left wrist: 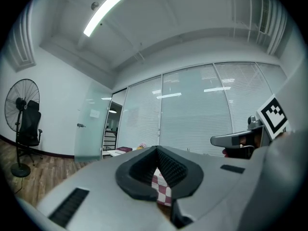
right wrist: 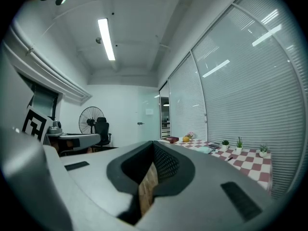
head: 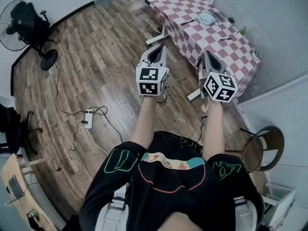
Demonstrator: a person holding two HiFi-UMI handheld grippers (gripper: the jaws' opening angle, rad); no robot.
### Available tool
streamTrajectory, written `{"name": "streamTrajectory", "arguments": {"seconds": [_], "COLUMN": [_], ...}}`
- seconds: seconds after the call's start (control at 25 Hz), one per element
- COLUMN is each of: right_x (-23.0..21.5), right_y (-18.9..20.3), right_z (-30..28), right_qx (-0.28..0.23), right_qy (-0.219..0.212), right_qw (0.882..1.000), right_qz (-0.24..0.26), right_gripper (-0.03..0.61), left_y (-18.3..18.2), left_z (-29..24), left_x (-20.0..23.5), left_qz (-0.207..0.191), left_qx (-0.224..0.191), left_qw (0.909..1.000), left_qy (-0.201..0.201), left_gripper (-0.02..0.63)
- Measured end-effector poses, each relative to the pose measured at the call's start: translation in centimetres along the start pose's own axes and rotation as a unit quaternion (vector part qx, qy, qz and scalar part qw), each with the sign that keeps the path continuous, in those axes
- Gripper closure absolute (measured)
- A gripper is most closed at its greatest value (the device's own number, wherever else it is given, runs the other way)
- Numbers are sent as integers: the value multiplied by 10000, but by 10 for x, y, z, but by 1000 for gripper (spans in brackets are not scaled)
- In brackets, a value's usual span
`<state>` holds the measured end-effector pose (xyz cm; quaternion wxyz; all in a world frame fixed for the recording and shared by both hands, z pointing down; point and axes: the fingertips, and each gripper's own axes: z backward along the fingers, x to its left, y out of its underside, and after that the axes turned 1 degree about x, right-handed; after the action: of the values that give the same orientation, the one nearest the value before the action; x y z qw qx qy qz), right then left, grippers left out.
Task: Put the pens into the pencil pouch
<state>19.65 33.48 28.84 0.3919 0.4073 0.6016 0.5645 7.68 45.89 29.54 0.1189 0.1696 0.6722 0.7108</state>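
Head view: pens (head: 188, 21), pouch (head: 208, 18) on counter (head: 226, 52); left gripper view shows only its cloth (left wrist: 163, 192). Jaws closed, empty, on left gripper (head: 159, 48) and right gripper (head: 207, 55). Fan (head: 12, 25) far left.

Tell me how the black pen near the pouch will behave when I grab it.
The pen looks thin and straight, so it is probably stiff and light. Lying flat on the smooth tablecloth, it may roll if nudged.
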Motion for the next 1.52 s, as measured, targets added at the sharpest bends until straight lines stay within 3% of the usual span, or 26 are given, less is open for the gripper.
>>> {"name": "streamTrajectory", "arguments": {"seconds": [0.36, 0.56, 1.0, 1.52], "right_x": [-2, 23, 2, -95], "right_y": [2, 2, 0, -8], "right_z": [-8, -19, -54, -118], "right_qx": [135, 203, 158, 184], "right_qy": [29, -262, -258, 227], "right_qw": [9999, 9990, 9993, 9995], "right_qz": [64, 289, 217, 152], "right_gripper": [575, 575, 575, 575], "left_y": [6, 8, 7, 10], "left_z": [-3, 4, -31, -148], "left_x": [9, 33, 50, 41], "left_qz": [164, 395, 454, 383], "left_qx": [21, -29, -81, -3], "left_qw": [9999, 9990, 9988, 9991], "left_qy": [16, -189, -175, 170], "left_gripper": [618, 618, 618, 618]}}
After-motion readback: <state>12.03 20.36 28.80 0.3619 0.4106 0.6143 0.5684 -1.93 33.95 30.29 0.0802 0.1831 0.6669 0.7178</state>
